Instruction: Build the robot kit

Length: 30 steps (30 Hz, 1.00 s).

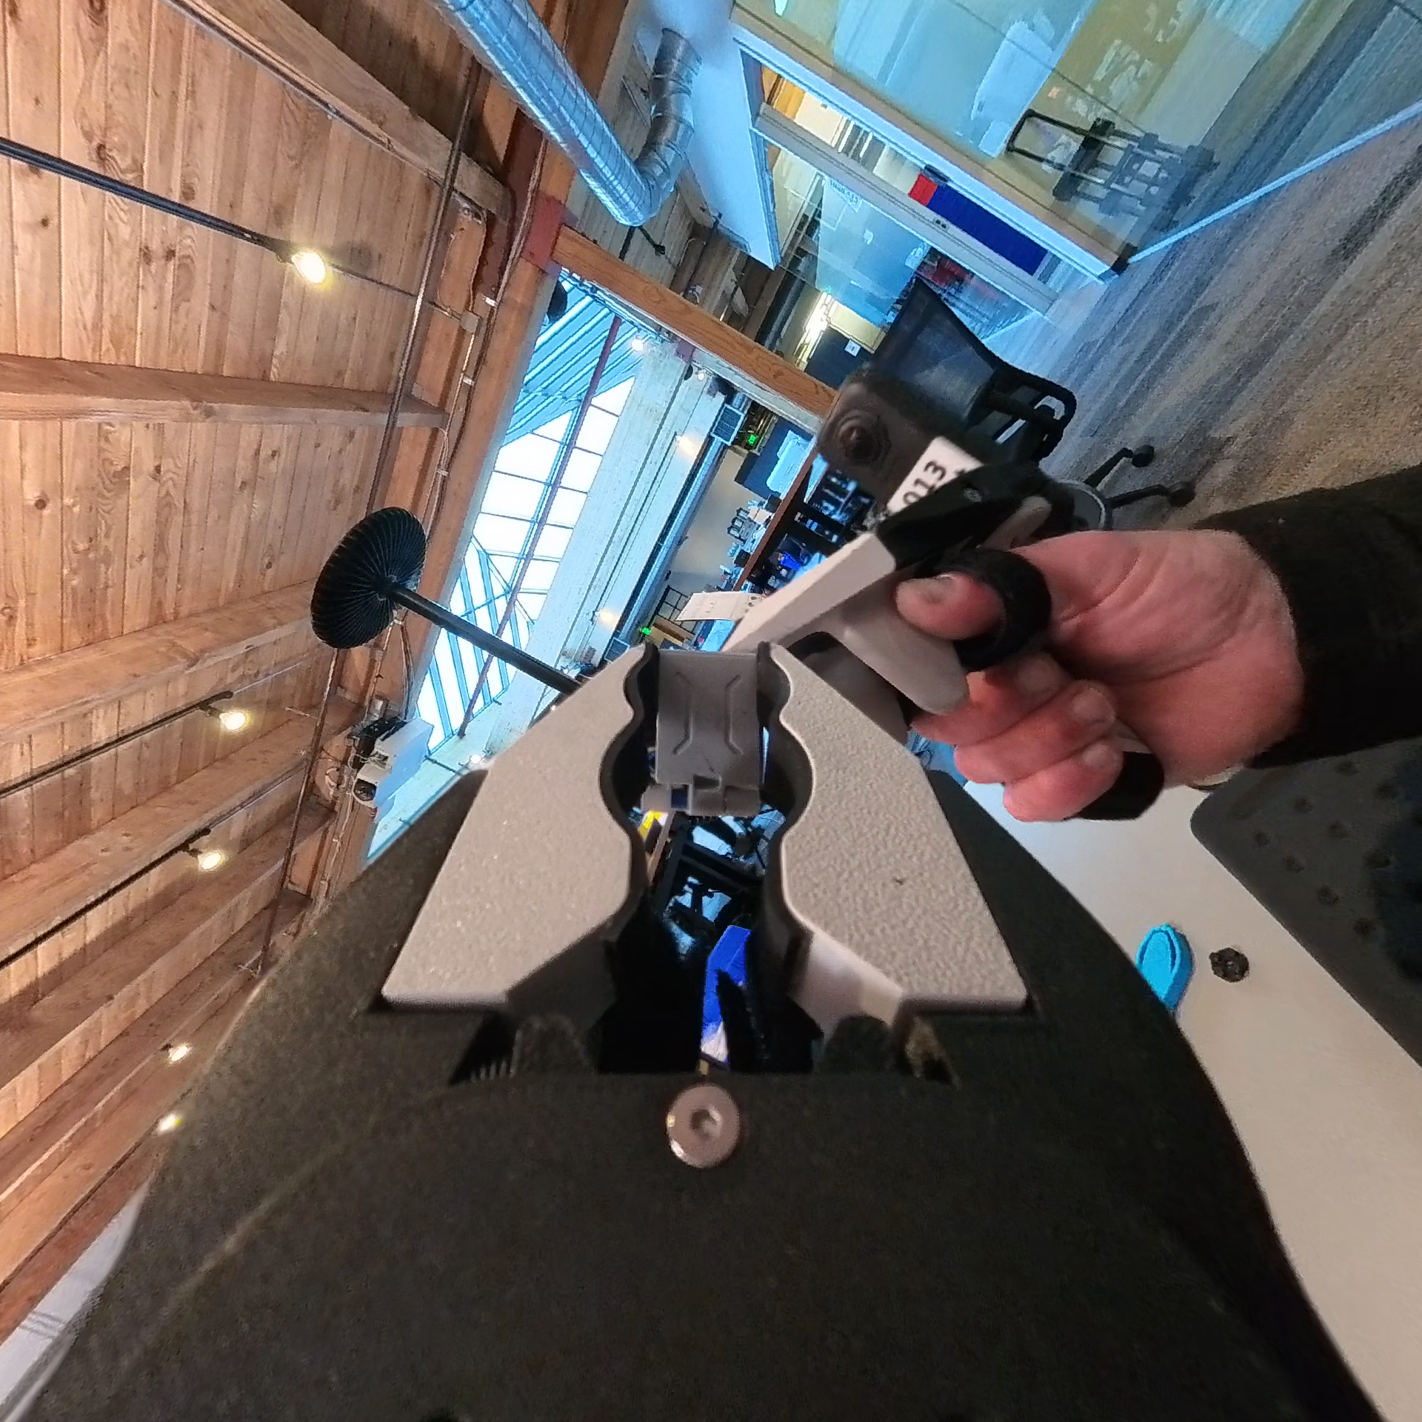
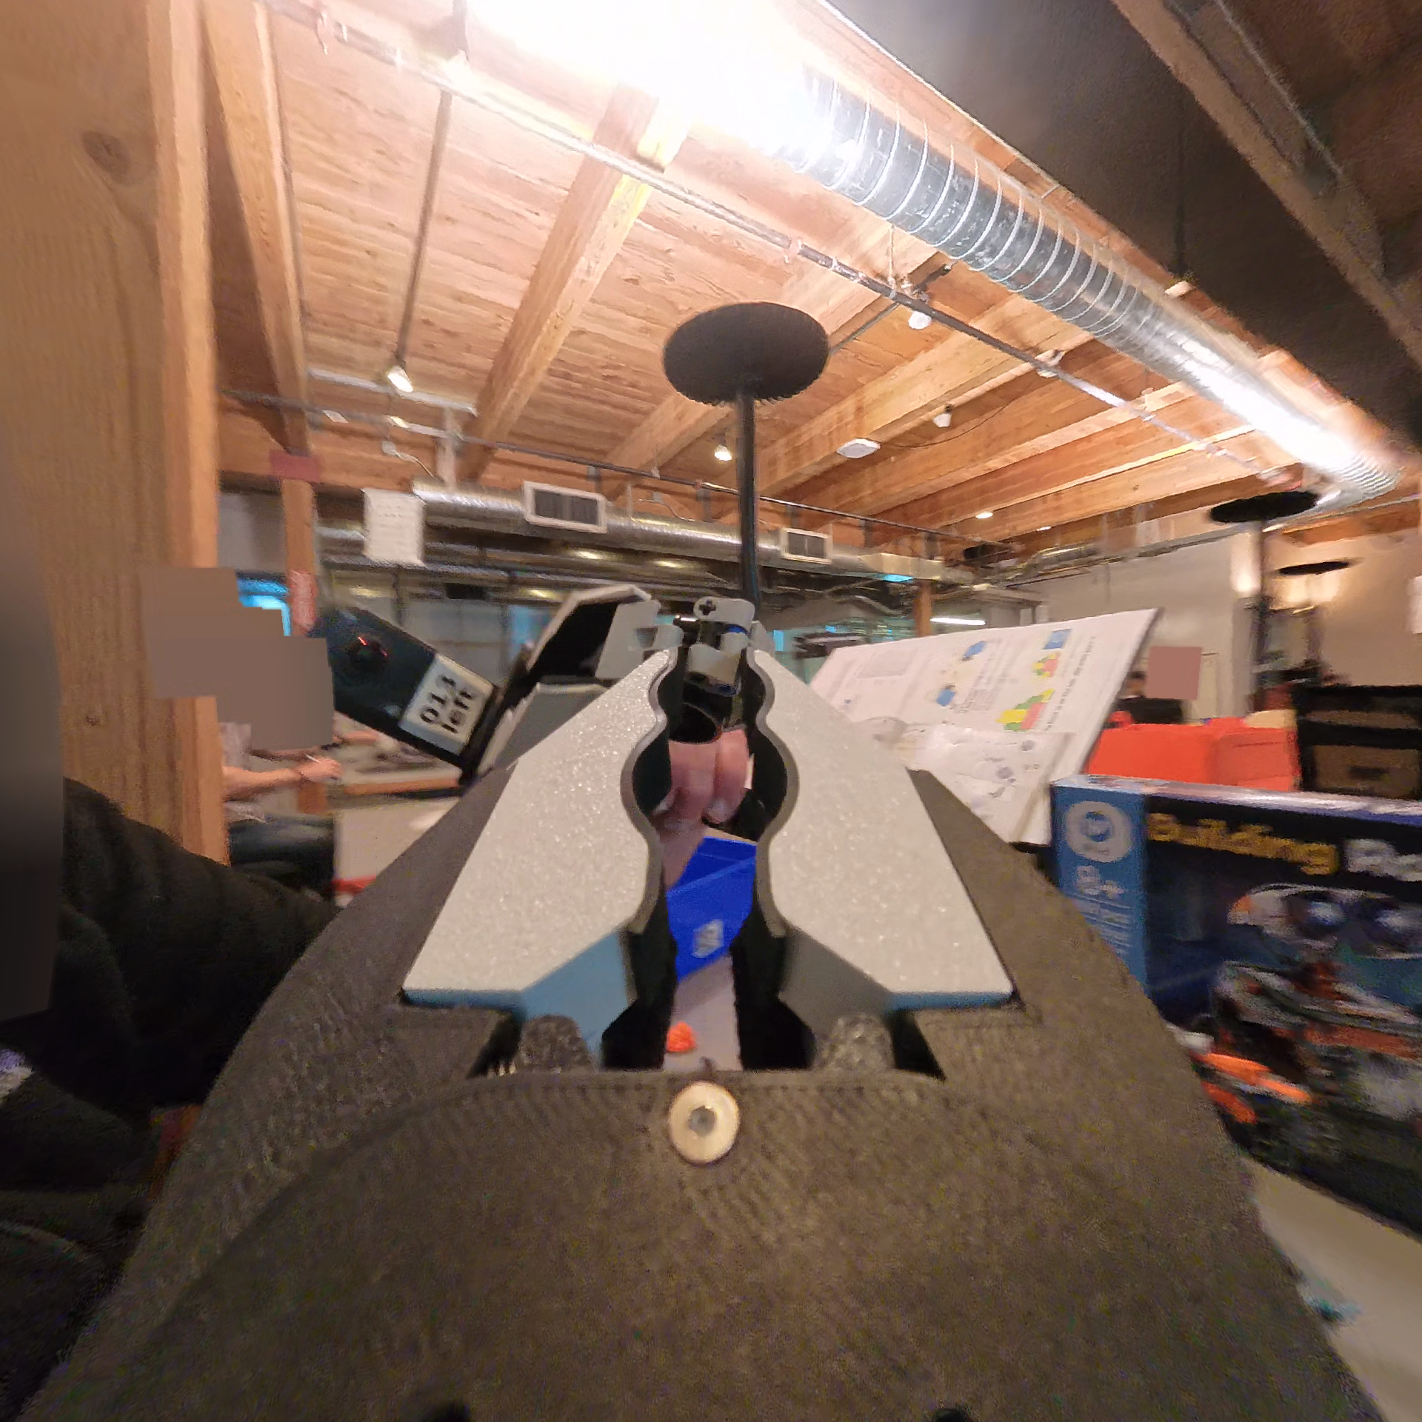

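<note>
Both grippers hold one small grey building-kit assembly in the air. My left gripper (image 1: pixel 706 663) is shut on its grey panel piece (image 1: pixel 704 723). A black rod (image 1: pixel 477 627) runs from it to a black ribbed disc (image 1: pixel 369 577). My right gripper (image 2: pixel 714 665) is shut on the assembly's grey connector end (image 2: pixel 719 654), with the rod and disc (image 2: pixel 746 354) standing upward. A hand (image 1: pixel 1116 654) holds the right gripper, whose finger (image 1: pixel 808 592) reaches the piece from the right. The left gripper's finger (image 2: pixel 615 612) shows at left in the right wrist view.
A white table (image 1: pixel 1270 1116) lies below with a black perforated mat (image 1: pixel 1346 869) and a light blue piece (image 1: pixel 1166 966). A blue bin (image 2: pixel 708 900), a small orange piece (image 2: pixel 681 1039), a printed kit box (image 2: pixel 1231 923) and a tilted instruction board (image 2: pixel 985 692) stand ahead. An office chair (image 1: pixel 962 377) is behind.
</note>
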Available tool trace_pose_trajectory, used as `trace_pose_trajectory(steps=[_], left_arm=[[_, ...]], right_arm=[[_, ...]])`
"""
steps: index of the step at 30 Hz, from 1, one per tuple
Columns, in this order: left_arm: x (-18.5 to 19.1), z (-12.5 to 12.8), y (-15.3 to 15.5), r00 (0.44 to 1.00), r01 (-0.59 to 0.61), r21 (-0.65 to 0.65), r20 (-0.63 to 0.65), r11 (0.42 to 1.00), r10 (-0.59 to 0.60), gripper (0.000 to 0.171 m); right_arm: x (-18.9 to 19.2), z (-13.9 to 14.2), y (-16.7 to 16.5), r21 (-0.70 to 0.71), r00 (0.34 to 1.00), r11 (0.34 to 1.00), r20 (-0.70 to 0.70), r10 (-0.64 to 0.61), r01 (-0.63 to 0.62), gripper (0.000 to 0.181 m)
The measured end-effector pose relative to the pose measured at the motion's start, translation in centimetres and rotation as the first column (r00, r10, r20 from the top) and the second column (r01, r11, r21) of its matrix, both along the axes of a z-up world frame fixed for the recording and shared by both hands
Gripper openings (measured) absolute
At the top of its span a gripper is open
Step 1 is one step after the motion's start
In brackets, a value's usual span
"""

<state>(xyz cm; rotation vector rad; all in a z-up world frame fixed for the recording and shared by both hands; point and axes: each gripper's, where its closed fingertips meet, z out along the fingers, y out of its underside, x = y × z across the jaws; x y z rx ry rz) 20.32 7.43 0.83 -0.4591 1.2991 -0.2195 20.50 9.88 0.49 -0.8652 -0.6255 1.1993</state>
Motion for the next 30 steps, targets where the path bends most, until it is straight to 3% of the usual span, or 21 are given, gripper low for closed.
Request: trace_pose_trajectory(steps=[3, 12, 30], left_arm=[[-0.2, 0.2, 0.0, 1.0, 0.018, -0.023, 0.013, 1.0, -0.018, 0.022], [0.7, -0.2, -0.3, 1.0, 0.019, -0.017, 0.003, 1.0, -0.019, 0.022], [1.4, -0.7, 0.0, 1.0, 0.008, -0.005, -0.008, 1.0, -0.008, 0.022]], right_arm=[[-0.1, -0.2, -0.1, 0.07, 0.993, 0.992, 0.049, -0.109, 0.106, 0.012], [-0.3, -0.6, 0.2, 0.076, 0.987, 0.985, 0.049, -0.156, 0.152, 0.006], [0.2, -0.3, 0.3, -0.003, 0.997, 0.998, -0.039, -0.067, 0.067, 0.003]])
